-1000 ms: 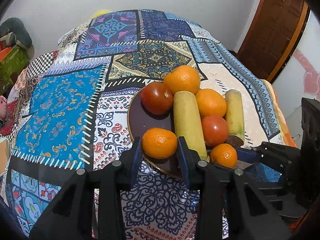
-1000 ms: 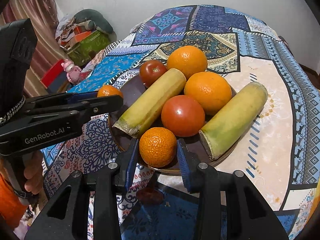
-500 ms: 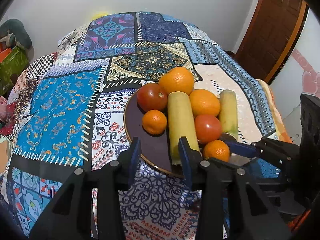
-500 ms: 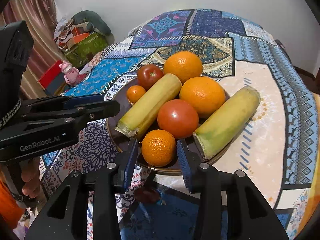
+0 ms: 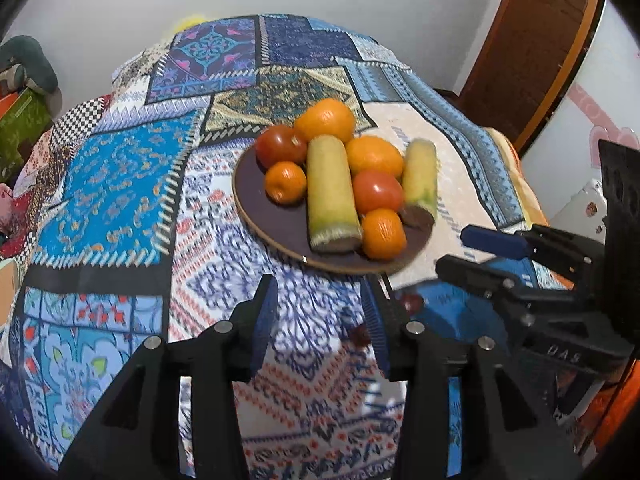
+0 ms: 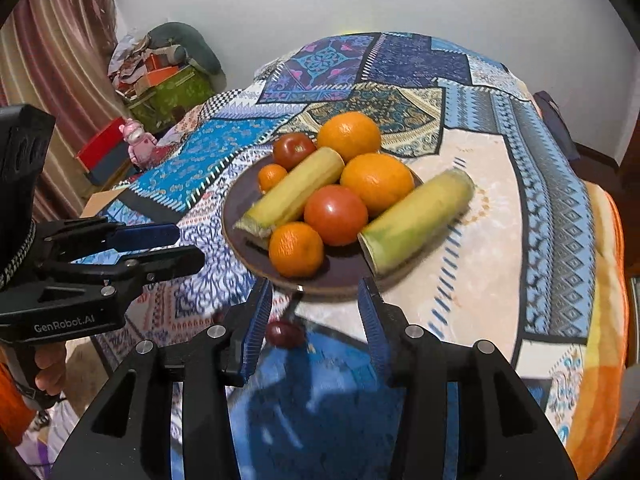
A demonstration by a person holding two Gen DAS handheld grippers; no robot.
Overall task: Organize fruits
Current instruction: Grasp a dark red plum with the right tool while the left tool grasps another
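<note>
A dark round plate on the patchwork cloth holds two oranges, two tomatoes, two yellow-green stalk pieces and two small mandarins. My left gripper is open and empty, drawn back from the plate's near edge. My right gripper is open and empty, just short of the plate. Each gripper shows in the other's view: the right, the left.
A small dark red fruit lies on the cloth between my right fingers. Boxes and a pink toy sit left of the table. A wooden door is at the right. The table edge drops off at the right.
The left gripper let go of the small mandarin on the plate and drew back. The right gripper also drew back from the other mandarin. Both now sit farther from the plate.
</note>
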